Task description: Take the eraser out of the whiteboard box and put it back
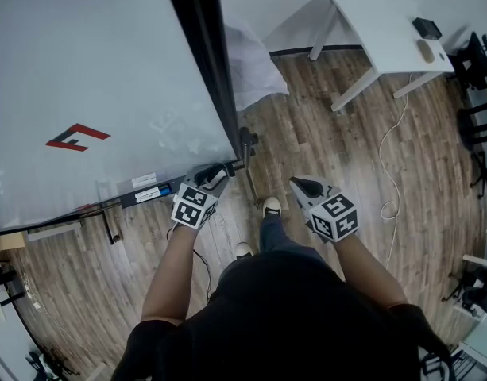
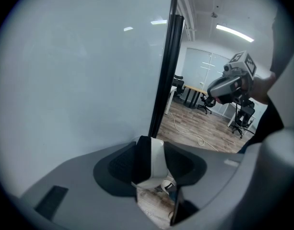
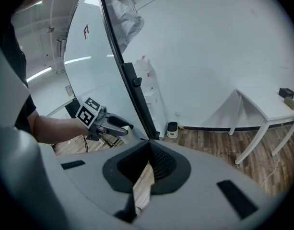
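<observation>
The left hand-held gripper is clamped on the eraser. The eraser stands upright between its jaws, black side against the left pad and white side against the right pad, with wood floor showing beneath it. The jaws stand wide around it. The tips sit just beside the lower right corner of the whiteboard, next to the black post that edges the board. Just left of this gripper, along the board's bottom edge, runs the dark box with white and blue labels. The eraser is out of the box, near its right end. Further up and left of the gripper, a red logo marks the board

The right hand-held gripper is closed, its jaws meeting at the tips with nothing between them. It hangs over the floor to the right of the left one, apart from the board and tilted downward. Between the two grippers, nearer the person, a white shoe rests on the floor, and a second shoe lies just behind it

Beyond the post, ahead of both grippers, a white bag slumps against the wall. To the right of the right gripper a white cable loops across the floor. Well ahead of it stands a white tabletop carrying a small dark thing and a tan one. Dark chairs stand further right
</observation>
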Demonstrator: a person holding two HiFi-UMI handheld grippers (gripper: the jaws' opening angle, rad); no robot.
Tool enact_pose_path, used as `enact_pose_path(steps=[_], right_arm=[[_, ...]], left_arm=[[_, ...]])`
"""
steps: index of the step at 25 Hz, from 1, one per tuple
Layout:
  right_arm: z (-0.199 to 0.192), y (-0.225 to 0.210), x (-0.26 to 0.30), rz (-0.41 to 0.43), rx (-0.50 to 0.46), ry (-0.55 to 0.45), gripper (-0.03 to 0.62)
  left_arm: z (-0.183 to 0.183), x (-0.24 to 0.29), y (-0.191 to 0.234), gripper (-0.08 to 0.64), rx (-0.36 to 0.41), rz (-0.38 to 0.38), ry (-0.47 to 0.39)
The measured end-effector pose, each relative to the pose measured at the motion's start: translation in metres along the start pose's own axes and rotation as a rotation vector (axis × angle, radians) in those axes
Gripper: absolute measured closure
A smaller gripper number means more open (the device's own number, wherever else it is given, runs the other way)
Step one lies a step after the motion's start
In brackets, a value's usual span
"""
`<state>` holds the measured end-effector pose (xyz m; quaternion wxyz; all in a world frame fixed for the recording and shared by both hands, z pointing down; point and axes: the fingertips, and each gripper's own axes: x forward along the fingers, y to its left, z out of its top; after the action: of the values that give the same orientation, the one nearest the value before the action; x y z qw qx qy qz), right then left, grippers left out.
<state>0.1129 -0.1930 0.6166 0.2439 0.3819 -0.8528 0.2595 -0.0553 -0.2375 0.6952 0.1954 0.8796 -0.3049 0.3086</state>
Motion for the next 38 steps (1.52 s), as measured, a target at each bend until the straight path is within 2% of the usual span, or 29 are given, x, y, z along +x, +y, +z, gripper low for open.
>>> enact_pose_path(steps=[11,27,38], right_arm=[[0.000,0.003,-0.003,0.000,-0.005,-0.007,0.598],[0.003,0.013,-0.019,0.002,-0.018,-0.039,0.598],[0.004,0.023,-0.031,-0.002,-0.028,-0.061,0.598]], left_arm=[[-0.001,-0.003,0.001,0.387,-0.008,0.012,0.003],[0.021,-0.024,-0.005,0.399,-0.008,0.045,-0.063],[0.040,-0.043,-0.010,0.403,0.019,0.060,-0.112]])
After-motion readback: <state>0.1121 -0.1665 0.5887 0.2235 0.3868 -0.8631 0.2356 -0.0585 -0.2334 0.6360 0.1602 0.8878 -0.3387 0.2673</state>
